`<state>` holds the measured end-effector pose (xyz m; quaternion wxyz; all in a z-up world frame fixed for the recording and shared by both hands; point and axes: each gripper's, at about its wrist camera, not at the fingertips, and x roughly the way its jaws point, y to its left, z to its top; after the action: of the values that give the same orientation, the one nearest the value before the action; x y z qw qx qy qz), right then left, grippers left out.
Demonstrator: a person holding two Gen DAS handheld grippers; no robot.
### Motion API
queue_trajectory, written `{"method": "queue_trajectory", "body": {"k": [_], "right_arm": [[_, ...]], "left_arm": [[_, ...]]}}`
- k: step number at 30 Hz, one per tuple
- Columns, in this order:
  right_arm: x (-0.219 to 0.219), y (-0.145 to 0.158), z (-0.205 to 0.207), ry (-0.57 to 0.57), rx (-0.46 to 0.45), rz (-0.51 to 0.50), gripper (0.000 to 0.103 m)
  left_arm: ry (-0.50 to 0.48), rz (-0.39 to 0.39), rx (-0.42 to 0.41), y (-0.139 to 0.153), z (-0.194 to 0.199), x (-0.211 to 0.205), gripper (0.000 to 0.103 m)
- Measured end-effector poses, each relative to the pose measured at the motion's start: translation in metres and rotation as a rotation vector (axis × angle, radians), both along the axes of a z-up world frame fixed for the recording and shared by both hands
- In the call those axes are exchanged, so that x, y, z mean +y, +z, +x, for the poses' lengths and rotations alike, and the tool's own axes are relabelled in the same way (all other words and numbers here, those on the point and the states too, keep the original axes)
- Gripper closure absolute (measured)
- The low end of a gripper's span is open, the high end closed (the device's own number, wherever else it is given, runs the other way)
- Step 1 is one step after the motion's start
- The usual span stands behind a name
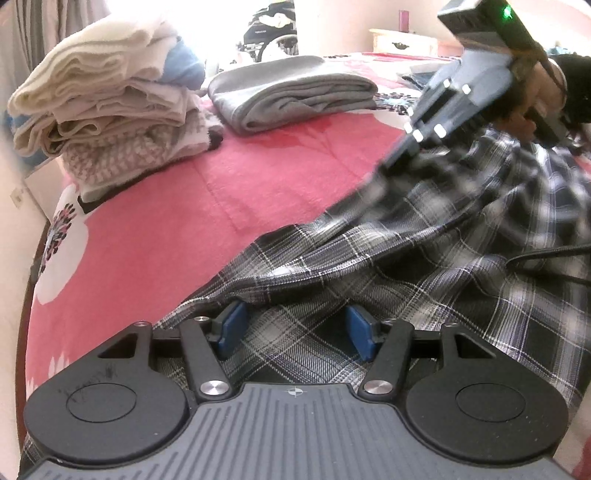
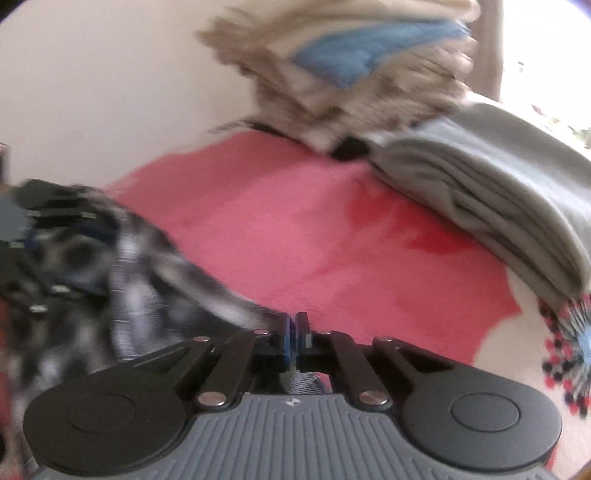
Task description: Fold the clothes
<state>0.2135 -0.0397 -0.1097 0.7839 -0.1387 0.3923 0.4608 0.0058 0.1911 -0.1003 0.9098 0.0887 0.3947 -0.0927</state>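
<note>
While right claw [image 2: 295, 332] pinches one plaid shirt [image 1: 388, 266], left claw [image 1: 295, 332] apart, two folded piles [image 1: 110, 110].

A pink flowered bedspread [image 1: 177, 206] covers the bed; a wheelchair [image 1: 269, 33] and pale dresser [image 1: 402, 40] stand beyond.

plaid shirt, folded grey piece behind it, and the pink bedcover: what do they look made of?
Black-and-white plaid shirt: thin woven cloth, probably cotton or a blend; matte, sharp creases, crisp yarn-dyed checks.
Folded grey garment: thicker soft knit, jersey or fleece-like; rounded folds, no visible weave.
Pink floral bedcover: looks like brushed fleece or a plush blanket; fuzzy matte surface, printed flowers. Fibre cannot be told.
</note>
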Motion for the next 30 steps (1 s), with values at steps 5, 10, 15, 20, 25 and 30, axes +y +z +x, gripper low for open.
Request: {"method": "queue_trajectory", "body": {"k": [5, 10, 15, 20, 25, 30], "right_arm": [[-0.019, 0.013, 0.017, -0.257, -0.024, 0.105, 0.096], [0.000, 0.034, -0.005, 0.026, 0.081, 0.251, 0.096], [0.024, 0.040, -0.043, 0.218, 0.041, 0.197, 0.089], [0.036, 0.026, -0.097, 0.374, -0.086, 0.027, 0.079], [0.034, 0.016, -0.100, 0.311, -0.144, -0.064, 0.099], [0.024, 0.028, -0.066, 0.171, -0.061, 0.015, 0.099]], "left_arm": [[0.000, 0.003, -0.001, 0.000, 0.000, -0.001, 0.043], [0.001, 0.006, -0.007, -0.001, -0.001, -0.001, 0.043], [0.000, -0.001, -0.007, 0.002, 0.001, 0.000, 0.043], [0.016, -0.040, -0.010, 0.005, 0.005, 0.005, 0.043], [0.037, -0.062, -0.020, 0.006, 0.009, 0.007, 0.043], [0.041, -0.065, -0.019, 0.007, 0.009, 0.009, 0.043]]}}
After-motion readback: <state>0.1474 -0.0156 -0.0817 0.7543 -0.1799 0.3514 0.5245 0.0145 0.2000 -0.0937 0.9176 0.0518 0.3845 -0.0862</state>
